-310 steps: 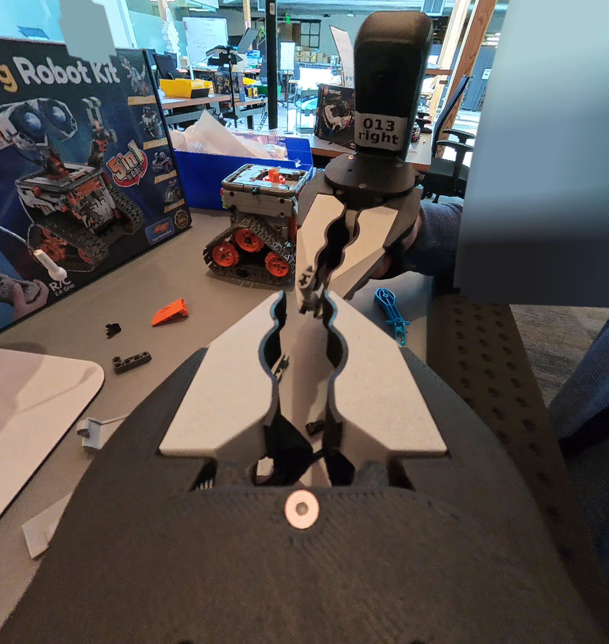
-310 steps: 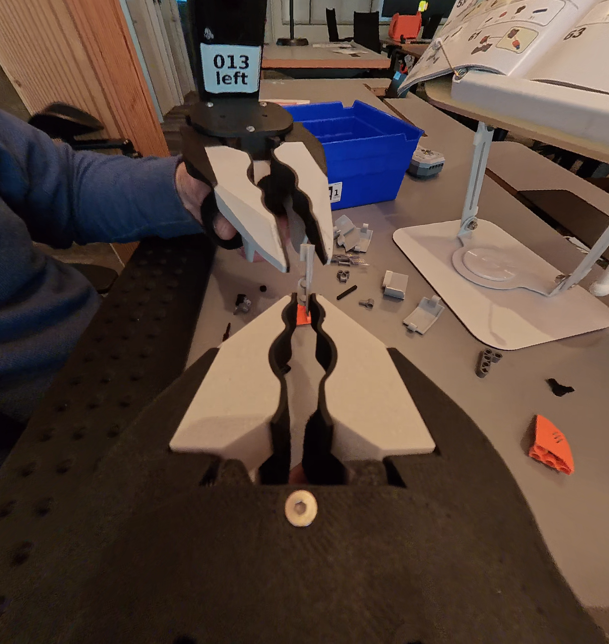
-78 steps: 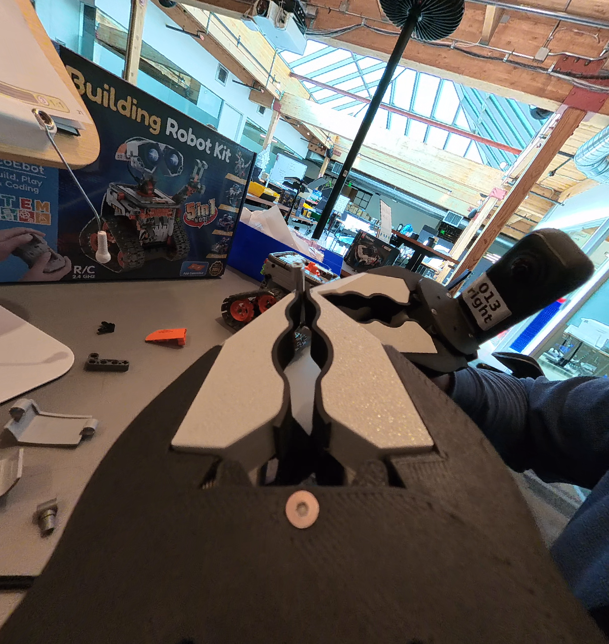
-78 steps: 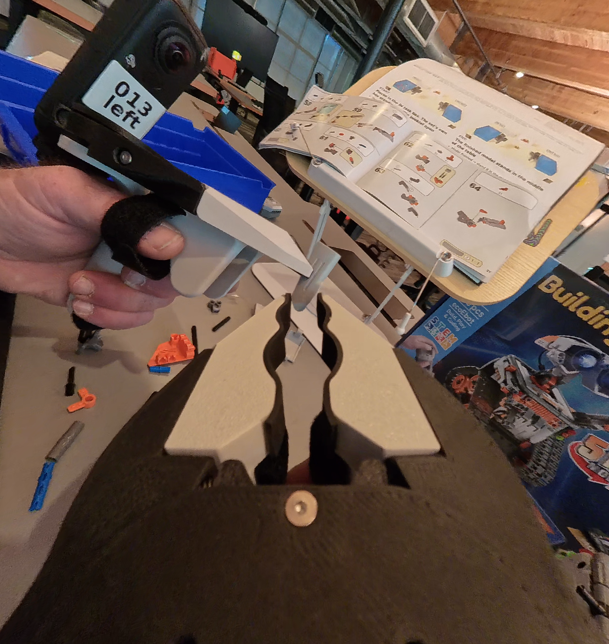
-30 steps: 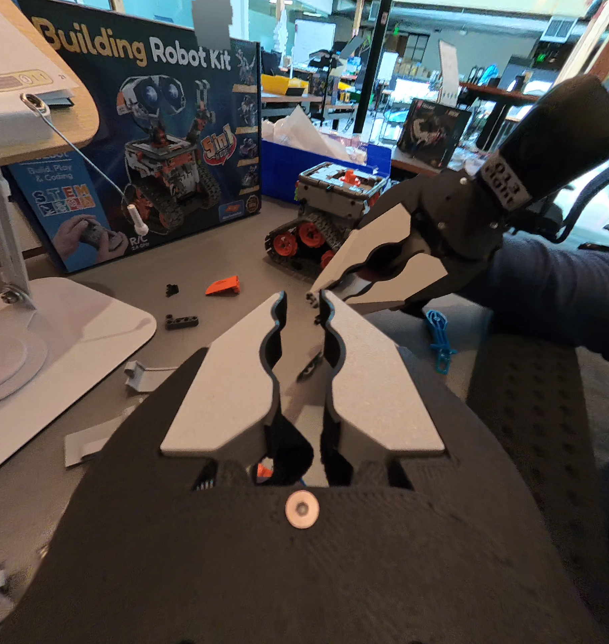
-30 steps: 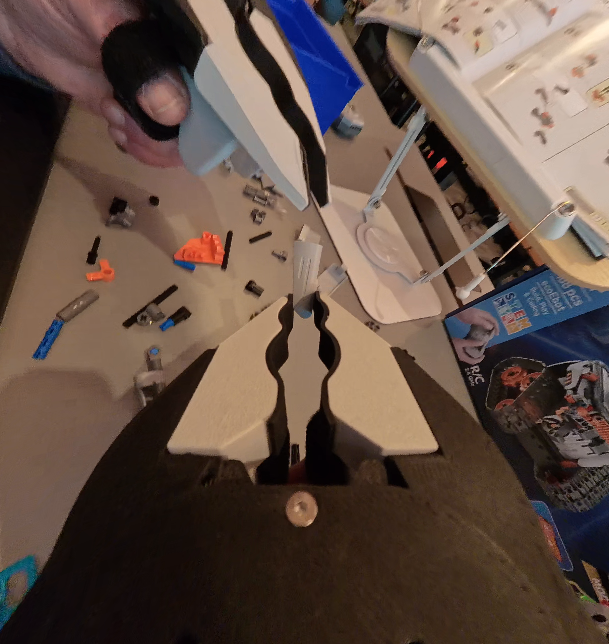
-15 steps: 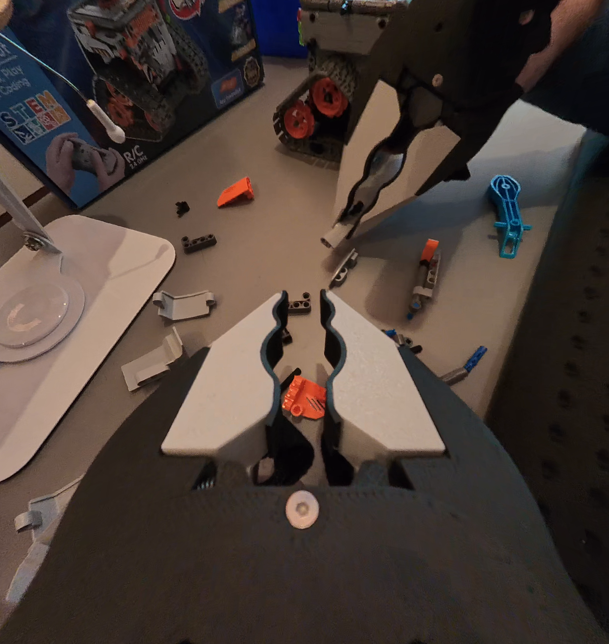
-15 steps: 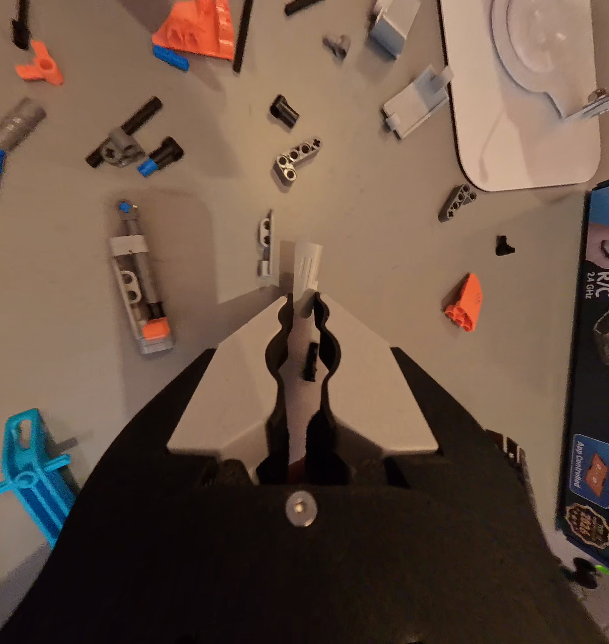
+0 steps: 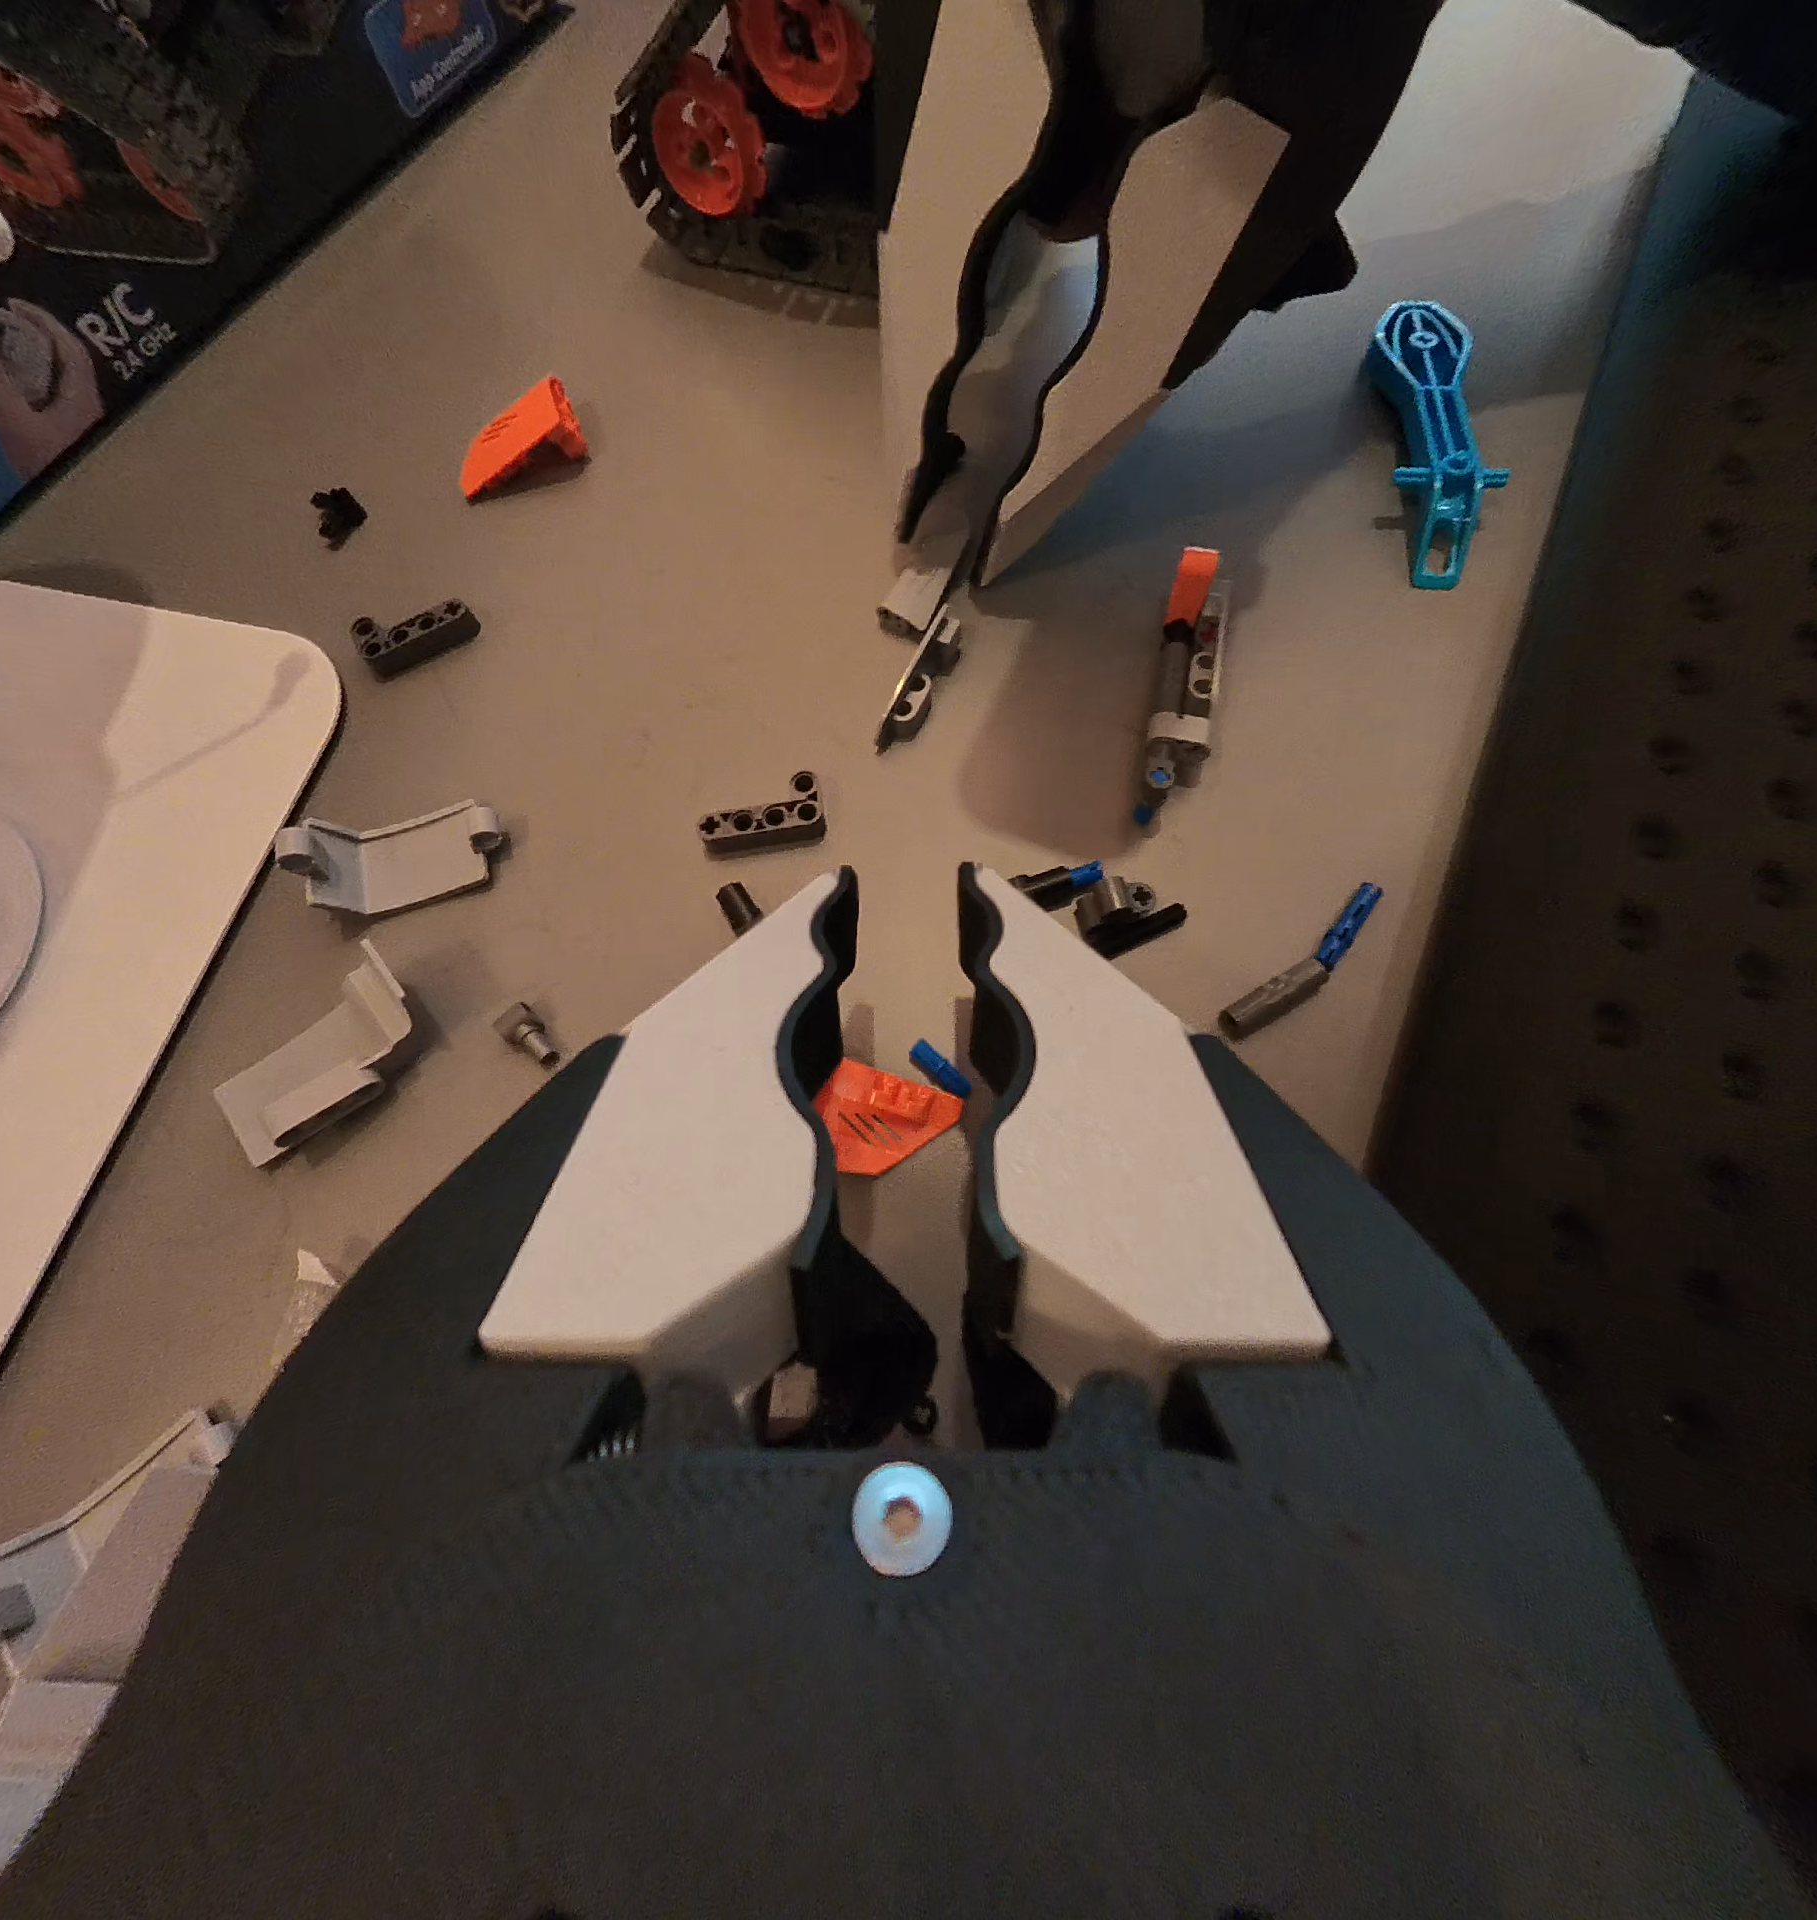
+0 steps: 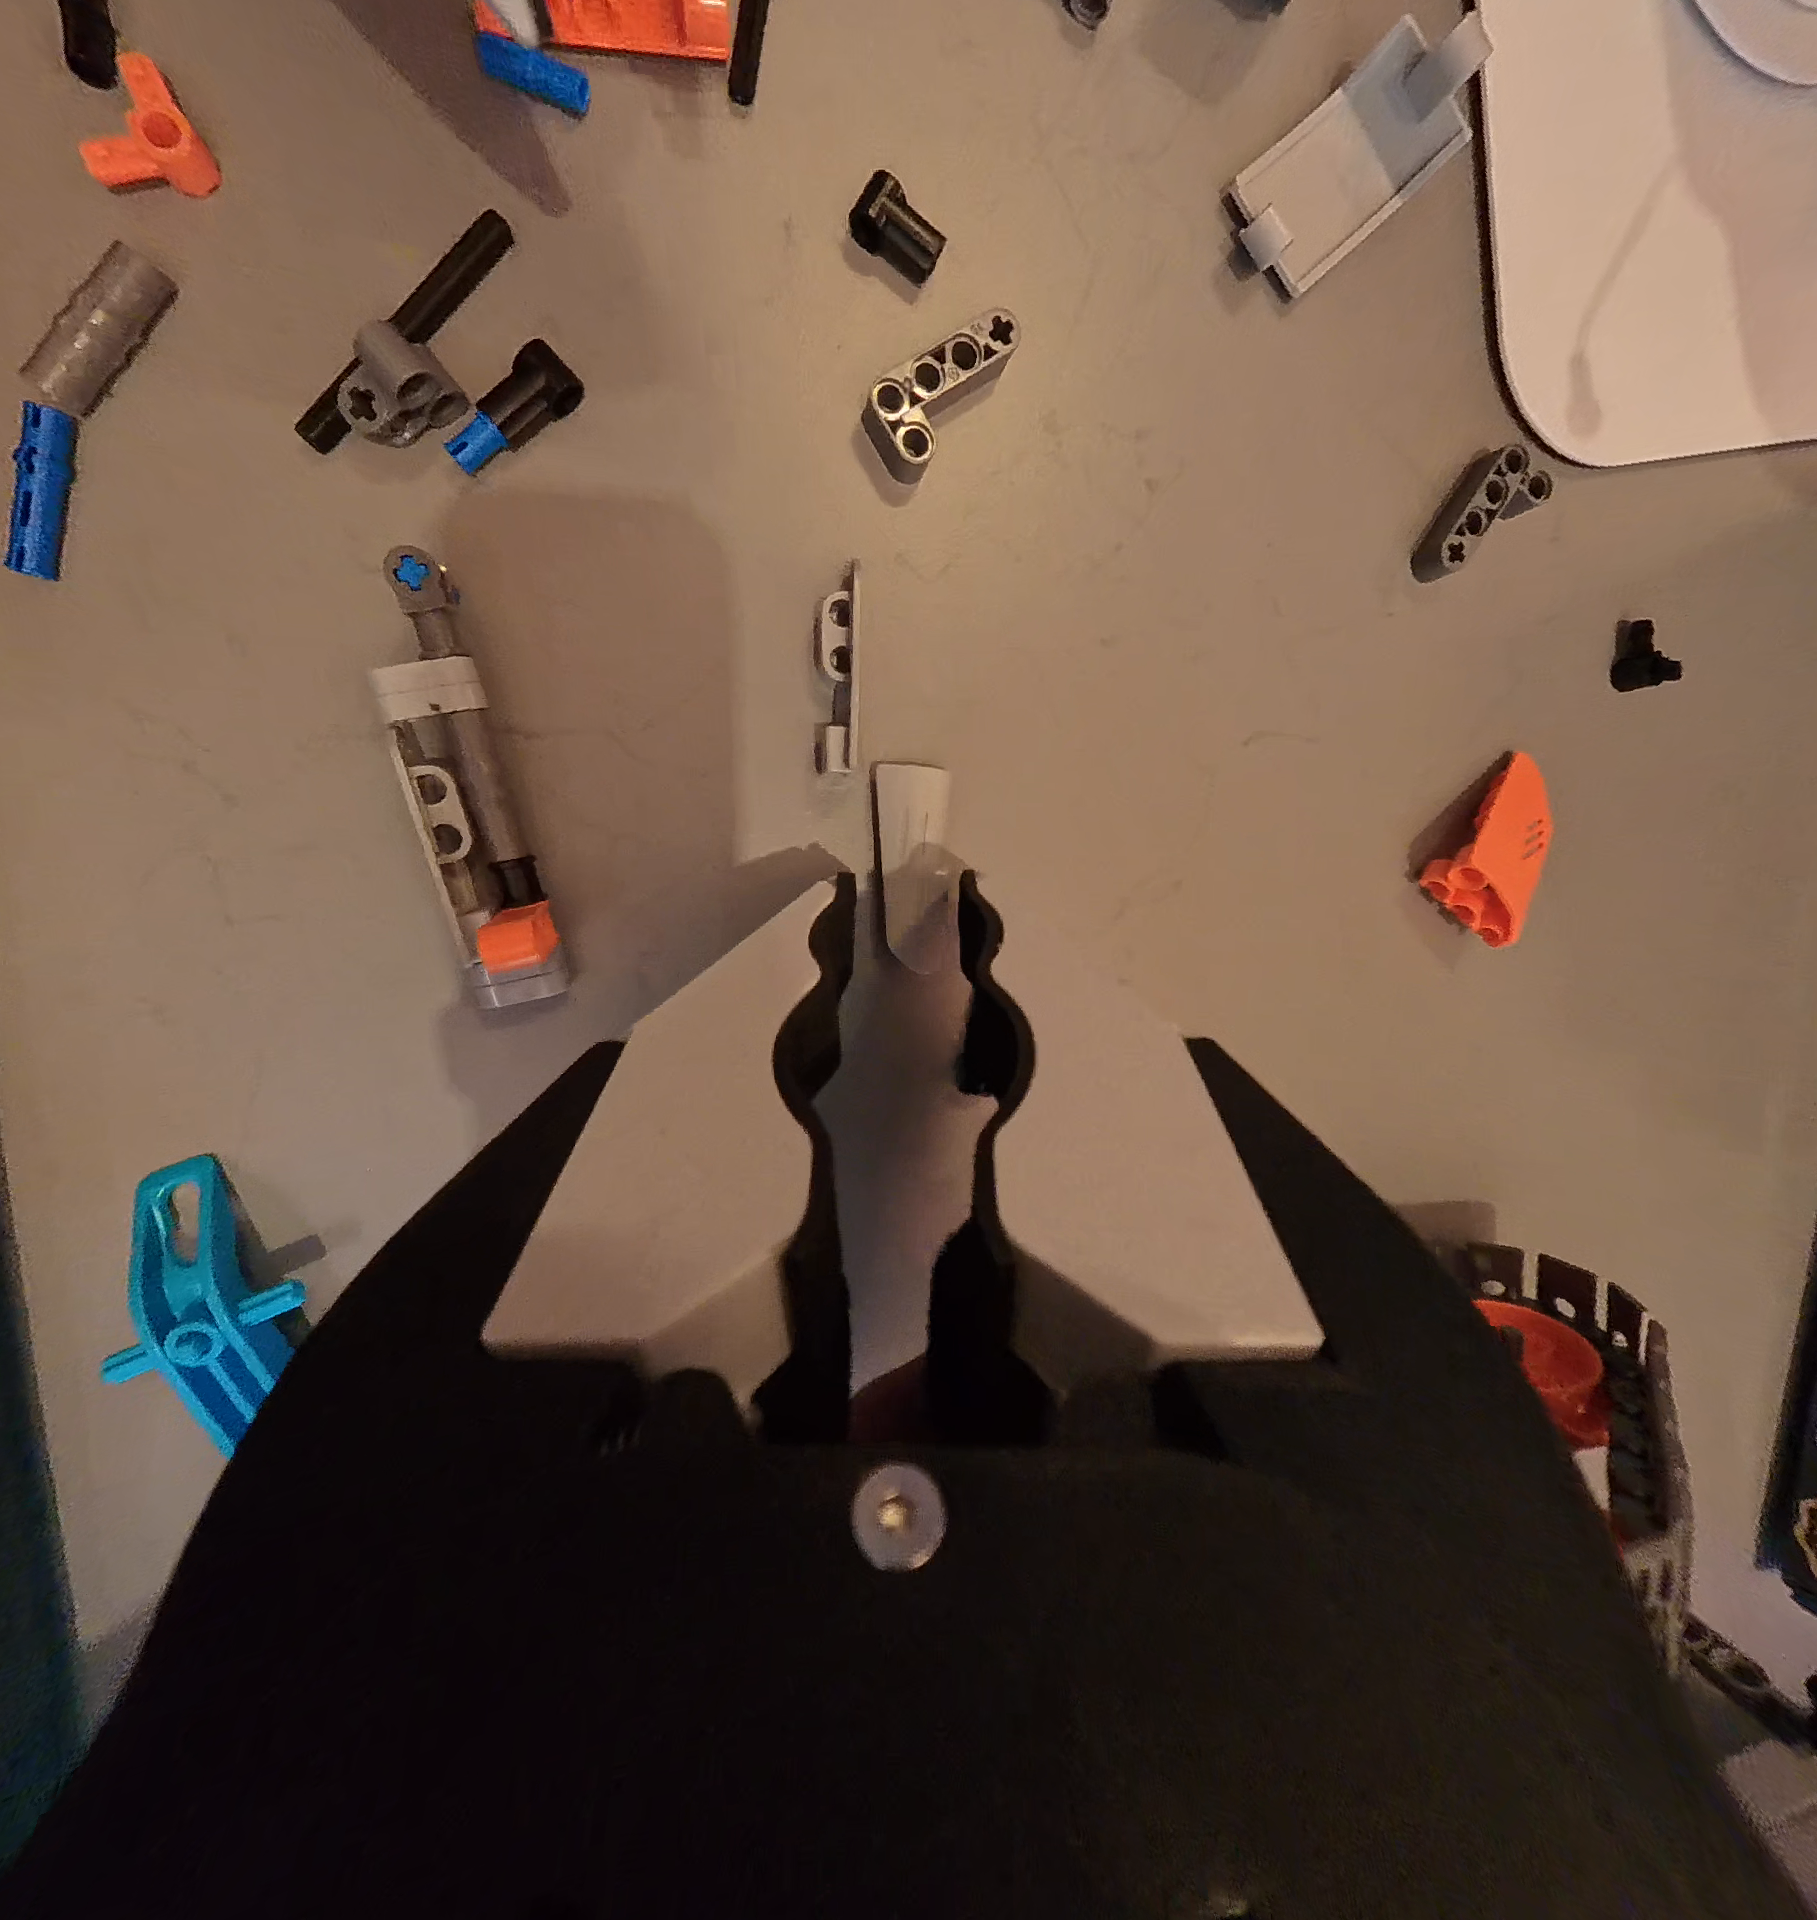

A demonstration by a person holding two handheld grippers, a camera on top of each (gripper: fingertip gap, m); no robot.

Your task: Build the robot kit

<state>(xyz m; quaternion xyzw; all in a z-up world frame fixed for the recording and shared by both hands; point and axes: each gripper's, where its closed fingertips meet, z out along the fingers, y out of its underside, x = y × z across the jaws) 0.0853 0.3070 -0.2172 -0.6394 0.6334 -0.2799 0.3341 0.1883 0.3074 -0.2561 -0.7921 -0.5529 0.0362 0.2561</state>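
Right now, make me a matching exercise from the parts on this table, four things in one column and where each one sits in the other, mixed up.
Things:
1. flat light grey plastic panel
2. turquoise plastic lever tool
3. orange wedge-shaped brick
4. grey piston cylinder with orange end

Places:
A. near the table's padded edge
B. by the tracked robot's orange wheels
C. lying flat beside the right gripper's shadow
D. clamped between the right gripper's jaws

Pairs: 1-D, 2-A, 3-B, 4-C
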